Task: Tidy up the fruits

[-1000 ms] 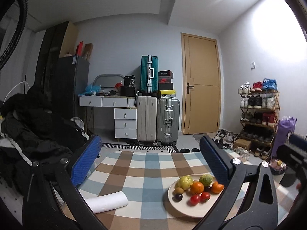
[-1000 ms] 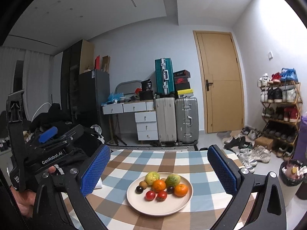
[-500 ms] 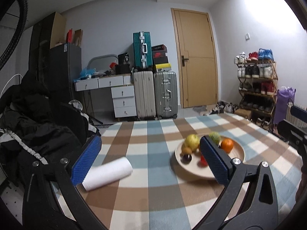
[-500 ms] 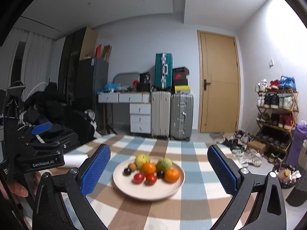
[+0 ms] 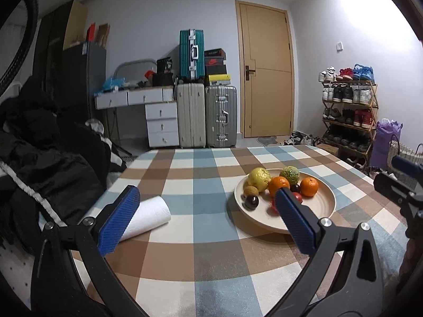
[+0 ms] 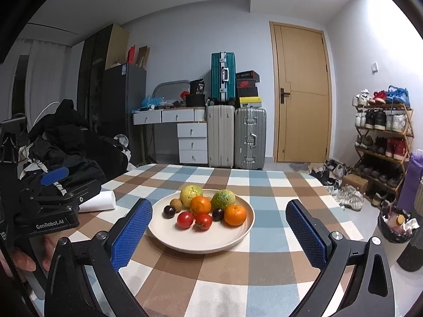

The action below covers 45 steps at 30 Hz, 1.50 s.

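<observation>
Checked tablecloth [image 6: 238, 277] in a cluttered bedroom, with a plate [image 6: 206, 243] of fruit centred low in the right wrist view.

Both grippers are held spread and empty: the right gripper [image 6: 218, 233] is framed around the plate, the left gripper [image 5: 208, 223] sits lower left of it, near a paper roll [image 5: 148, 218]. Oranges [image 6: 235, 215], tomatoes [image 6: 185, 219], dark plums [image 6: 169, 211], a yellow fruit [image 6: 191, 194] and a green fruit [image 6: 223, 199] are crowded together. A neighbour could be nudged and rolled off the rim if a round fruit is pinched off-centre; a soft tomato could be bruised by a hard squeeze.
</observation>
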Available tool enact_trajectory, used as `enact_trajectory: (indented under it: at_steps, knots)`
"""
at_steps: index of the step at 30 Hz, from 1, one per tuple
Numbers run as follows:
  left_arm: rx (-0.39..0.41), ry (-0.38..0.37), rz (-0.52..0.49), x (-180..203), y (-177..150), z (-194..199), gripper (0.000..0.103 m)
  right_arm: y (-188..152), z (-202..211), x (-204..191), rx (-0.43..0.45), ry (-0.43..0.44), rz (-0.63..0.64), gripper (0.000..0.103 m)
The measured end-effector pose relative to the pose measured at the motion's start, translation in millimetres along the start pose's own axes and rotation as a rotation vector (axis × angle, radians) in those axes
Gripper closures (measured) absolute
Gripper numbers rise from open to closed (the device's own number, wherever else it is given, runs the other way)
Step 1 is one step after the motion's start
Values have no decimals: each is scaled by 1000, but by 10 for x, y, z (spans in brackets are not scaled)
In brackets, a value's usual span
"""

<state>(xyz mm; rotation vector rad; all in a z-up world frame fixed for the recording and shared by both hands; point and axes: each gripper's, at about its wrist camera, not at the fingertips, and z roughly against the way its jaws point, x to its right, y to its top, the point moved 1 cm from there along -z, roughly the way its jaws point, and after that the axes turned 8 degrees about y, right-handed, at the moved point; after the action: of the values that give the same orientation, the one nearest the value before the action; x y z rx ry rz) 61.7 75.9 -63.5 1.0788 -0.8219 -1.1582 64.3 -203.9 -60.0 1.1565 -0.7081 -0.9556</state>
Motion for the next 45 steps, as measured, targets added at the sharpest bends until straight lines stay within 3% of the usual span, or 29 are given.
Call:
enact_trajectory:
  at_steps: [5, 45]
  knots:
    - [-17, 6, -3, 18, -17, -86, 1, -16, -124, 7, -65, -10, -2, 0]
    - [-17, 10, 5, 24, -12, -66, 1, -18, -108, 16, -59, -11, -1, 0]
